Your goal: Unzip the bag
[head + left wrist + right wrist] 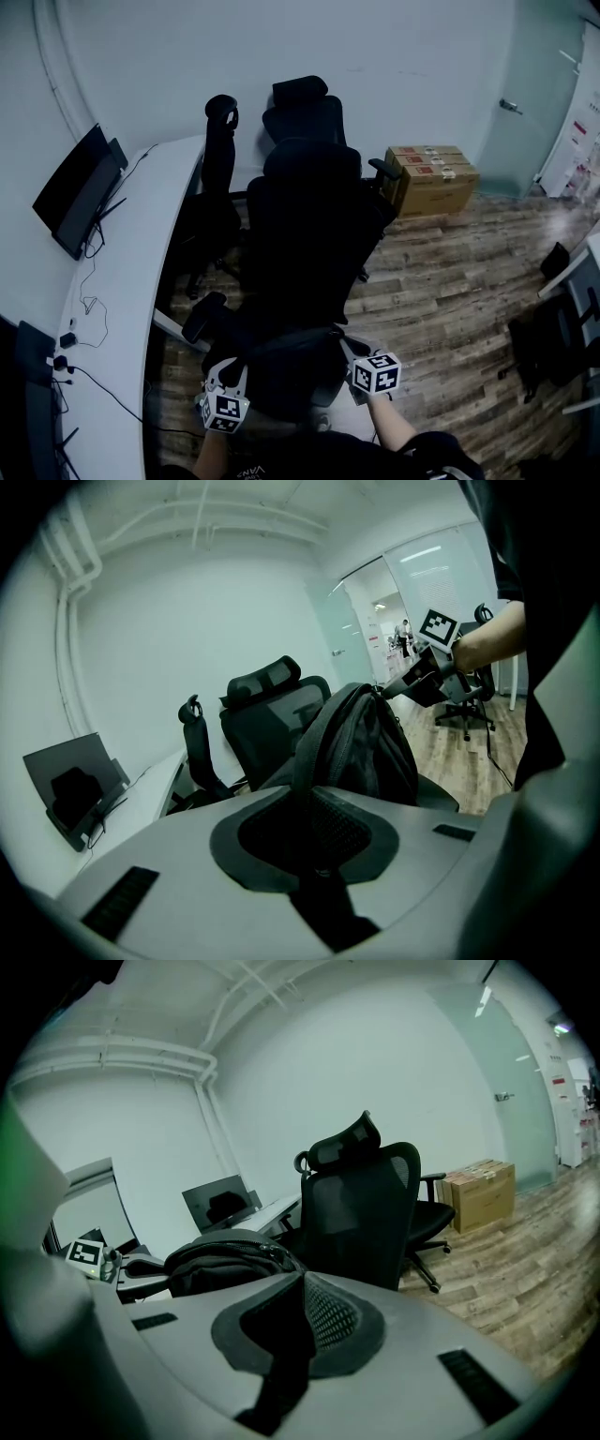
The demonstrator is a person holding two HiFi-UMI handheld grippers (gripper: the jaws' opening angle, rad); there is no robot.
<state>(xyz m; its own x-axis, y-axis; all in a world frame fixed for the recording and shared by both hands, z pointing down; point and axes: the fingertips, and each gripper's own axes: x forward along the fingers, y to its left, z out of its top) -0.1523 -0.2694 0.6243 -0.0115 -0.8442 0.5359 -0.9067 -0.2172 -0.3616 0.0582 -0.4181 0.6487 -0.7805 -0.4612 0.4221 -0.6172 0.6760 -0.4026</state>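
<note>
- The left gripper (309,797) had its jaws closed on the strap (315,744) of the black bag (373,747), and the strap ran straight down between them.
- The right gripper (302,1283) had its jaws pressed together. In the left gripper view its tip touched the top of the bag. Whether a zipper tab sat between the jaws was too small to tell.
- In the head view the bag lay between the two marker cubes, on the seat of a black office chair (309,225) just in front of the person.
- A second black chair (302,112) stood behind the first, and a third chair (219,159) stood beside the desk.
- A curved white desk (150,253) ran along the left, with a dark monitor (82,187) near the wall and cables (89,305) trailing over its top.
- Farther off, cardboard boxes (431,178) sat on the wooden floor (450,281) against the wall.
- A frosted glass door (525,94) stood in the far right corner.
</note>
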